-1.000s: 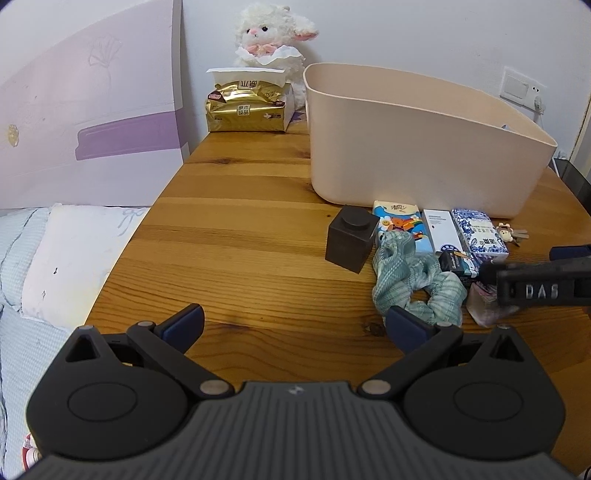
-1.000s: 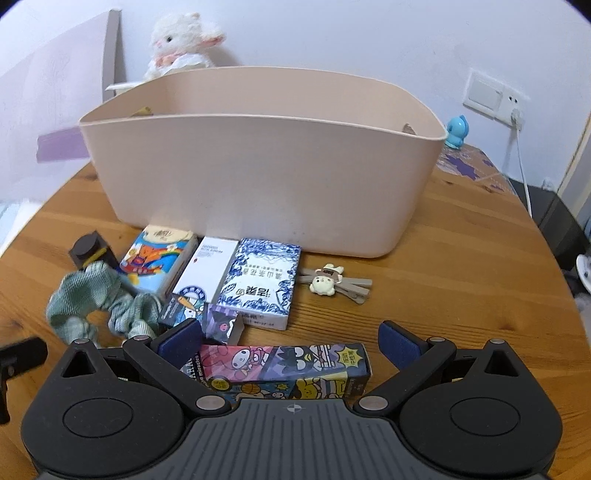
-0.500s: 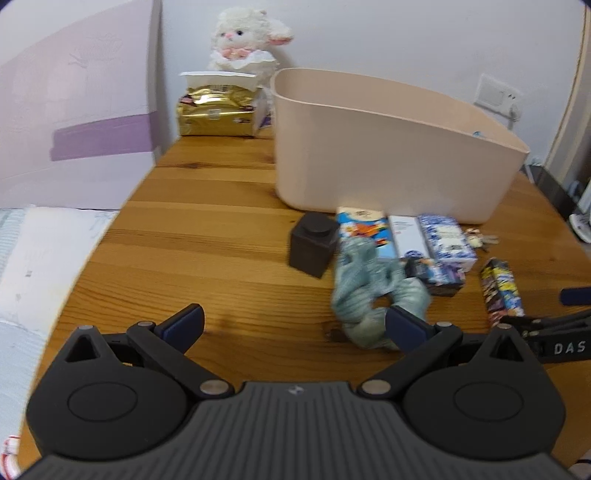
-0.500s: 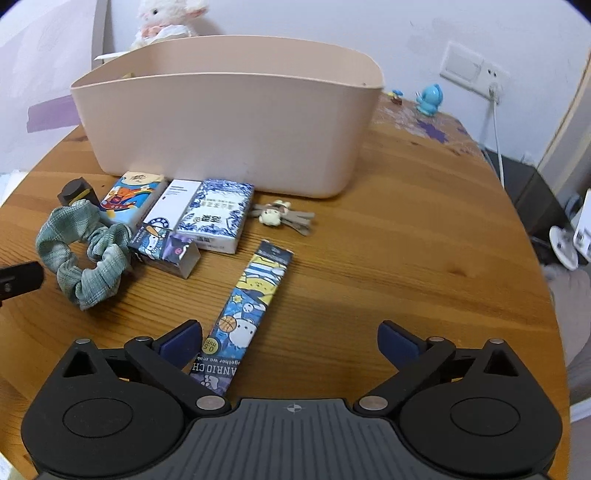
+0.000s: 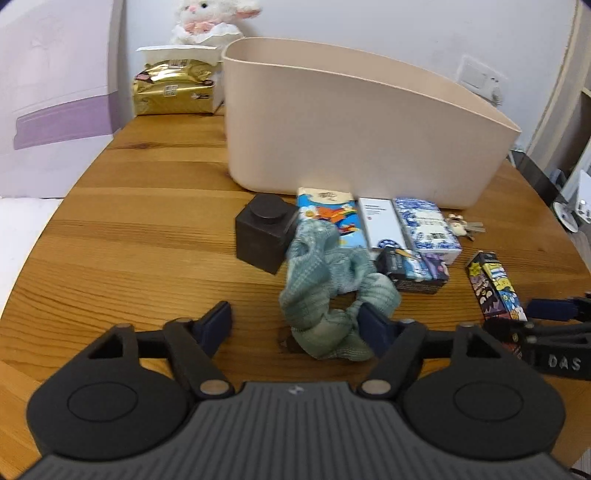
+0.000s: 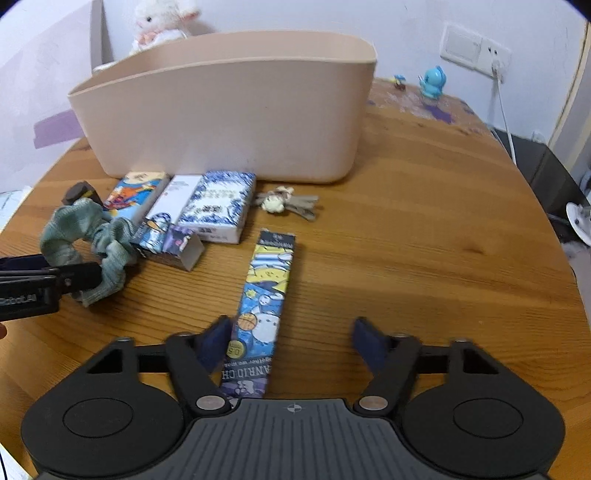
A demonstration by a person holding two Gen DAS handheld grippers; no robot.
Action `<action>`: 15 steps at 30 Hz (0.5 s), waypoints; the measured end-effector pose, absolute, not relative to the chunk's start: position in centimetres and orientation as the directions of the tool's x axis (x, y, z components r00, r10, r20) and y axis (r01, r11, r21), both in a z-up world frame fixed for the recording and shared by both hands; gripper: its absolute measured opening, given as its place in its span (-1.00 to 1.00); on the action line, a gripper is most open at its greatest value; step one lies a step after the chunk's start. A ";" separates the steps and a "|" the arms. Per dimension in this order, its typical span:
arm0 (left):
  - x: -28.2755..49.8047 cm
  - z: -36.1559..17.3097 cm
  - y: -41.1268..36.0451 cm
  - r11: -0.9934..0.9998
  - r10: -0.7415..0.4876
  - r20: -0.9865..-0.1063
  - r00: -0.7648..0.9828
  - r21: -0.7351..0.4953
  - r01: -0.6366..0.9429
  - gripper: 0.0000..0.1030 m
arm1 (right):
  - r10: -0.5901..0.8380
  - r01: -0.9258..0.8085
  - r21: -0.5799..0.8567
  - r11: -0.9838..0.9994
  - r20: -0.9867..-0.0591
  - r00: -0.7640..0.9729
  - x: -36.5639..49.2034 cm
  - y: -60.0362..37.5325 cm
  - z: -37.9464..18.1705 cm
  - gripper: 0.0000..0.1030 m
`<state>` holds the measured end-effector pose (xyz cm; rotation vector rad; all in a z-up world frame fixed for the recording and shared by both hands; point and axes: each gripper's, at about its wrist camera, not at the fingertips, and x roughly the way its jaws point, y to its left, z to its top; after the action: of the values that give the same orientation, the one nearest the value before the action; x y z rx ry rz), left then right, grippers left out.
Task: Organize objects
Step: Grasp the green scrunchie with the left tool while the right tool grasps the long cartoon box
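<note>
A beige plastic bin (image 5: 354, 136) stands on the round wooden table (image 5: 140, 229); it also shows in the right wrist view (image 6: 229, 110). In front of it lie a dark cube bottle (image 5: 264, 238), a green scrunchie (image 5: 328, 291), three small boxes (image 5: 380, 225), a small dark carton (image 5: 413, 269), a keychain (image 6: 284, 201) and a long cartoon box (image 6: 264, 299). My left gripper (image 5: 297, 321) is open, its right finger at the scrunchie. My right gripper (image 6: 291, 339) is open, the long cartoon box beside its left finger.
A gold tissue pack (image 5: 173, 90) and a plush lamb (image 5: 207, 18) sit behind the bin. A blue figurine (image 6: 430, 81) and a wall socket with a cable (image 6: 491, 59) are at the back right. A bed (image 5: 22, 221) lies left of the table.
The long cartoon box, between the right fingers a second ago, now lies flat on the table pointing away. Both grippers pulled back, then came in low; the left one has reached the scrunchie.
</note>
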<state>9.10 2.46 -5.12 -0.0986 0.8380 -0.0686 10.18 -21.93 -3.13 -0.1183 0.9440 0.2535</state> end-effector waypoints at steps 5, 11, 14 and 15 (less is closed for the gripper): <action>8.9 -5.0 2.3 0.986 -0.158 -0.735 0.659 -0.151 0.068 -0.45 | 0.177 -0.276 0.015 0.961 -0.798 0.576 10.2 -21.8 -3.0 -0.60; 8.1 -4.2 1.5 0.986 -0.166 -0.719 0.675 -0.118 0.117 -0.75 | 0.228 -0.291 0.057 0.955 -0.771 0.595 9.6 -22.4 -2.3 -0.61; 7.4 -3.0 1.6 0.986 -0.165 -0.693 0.702 -0.106 0.127 -0.76 | 0.251 -0.294 0.073 0.953 -0.734 0.631 9.3 -23.1 -0.9 -0.61; 7.2 -2.5 1.6 0.987 -0.161 -0.681 0.714 -0.099 0.128 -0.76 | 0.254 -0.294 0.074 0.953 -0.722 0.643 9.2 -23.3 -0.4 -0.61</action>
<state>7.20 1.63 -2.46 -0.0460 0.7587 -0.1599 9.24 -23.30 -0.39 -0.0513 0.8148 0.3123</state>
